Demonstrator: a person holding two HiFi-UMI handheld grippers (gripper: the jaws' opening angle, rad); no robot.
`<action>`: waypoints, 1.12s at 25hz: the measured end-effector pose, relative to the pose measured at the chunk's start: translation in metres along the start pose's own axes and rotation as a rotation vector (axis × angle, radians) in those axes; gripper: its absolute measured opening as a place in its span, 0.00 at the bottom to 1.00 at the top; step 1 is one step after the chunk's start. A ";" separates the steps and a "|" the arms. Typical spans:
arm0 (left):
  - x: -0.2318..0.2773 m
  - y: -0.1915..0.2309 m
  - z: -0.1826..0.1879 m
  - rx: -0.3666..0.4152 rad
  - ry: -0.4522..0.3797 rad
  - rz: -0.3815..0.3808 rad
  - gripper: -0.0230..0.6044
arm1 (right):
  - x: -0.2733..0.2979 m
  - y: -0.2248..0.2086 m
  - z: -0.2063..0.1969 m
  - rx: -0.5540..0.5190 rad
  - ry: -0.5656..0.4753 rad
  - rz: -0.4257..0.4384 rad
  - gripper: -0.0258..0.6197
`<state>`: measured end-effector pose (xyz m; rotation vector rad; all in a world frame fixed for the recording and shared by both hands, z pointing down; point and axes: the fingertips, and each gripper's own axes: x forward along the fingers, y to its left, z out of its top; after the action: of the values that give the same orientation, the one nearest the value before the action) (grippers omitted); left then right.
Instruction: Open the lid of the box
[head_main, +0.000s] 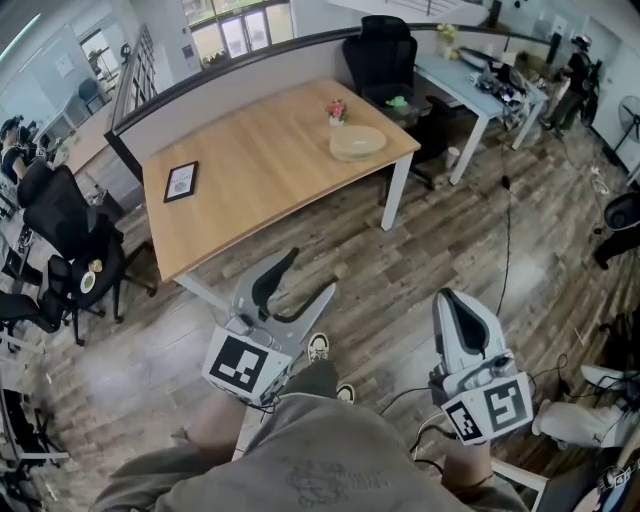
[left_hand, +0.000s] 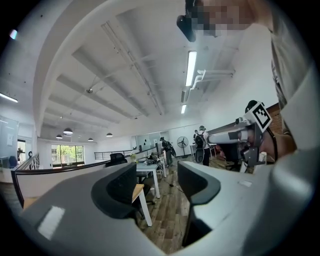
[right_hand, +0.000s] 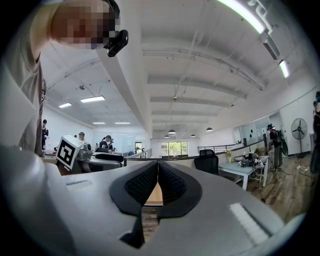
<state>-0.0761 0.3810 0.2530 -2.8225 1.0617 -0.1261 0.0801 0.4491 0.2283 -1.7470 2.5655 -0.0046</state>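
The left gripper was released and empty, while the right gripper was clenched on nothing. The round box sat on the surface, well ahead of both jaws. The person likely hadn't approached yet.

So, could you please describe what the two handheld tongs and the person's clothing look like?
Both the left tongs and the right tongs have pale grey plastic bodies, lined inside with black ribbed pads. Each carries a white cube printed with black square markers. The person wears a grey-green shirt.
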 end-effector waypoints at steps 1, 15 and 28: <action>0.001 0.002 -0.001 -0.003 0.013 0.003 0.45 | 0.002 -0.002 -0.001 0.000 -0.002 -0.005 0.06; 0.056 0.066 -0.013 0.003 -0.026 0.012 0.44 | 0.065 -0.037 -0.015 0.006 0.021 -0.025 0.06; 0.150 0.165 -0.024 -0.002 -0.001 -0.014 0.44 | 0.185 -0.104 -0.007 0.003 0.026 -0.112 0.38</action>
<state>-0.0740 0.1568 0.2586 -2.8321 1.0422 -0.1253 0.1085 0.2390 0.2327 -1.8993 2.4804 -0.0345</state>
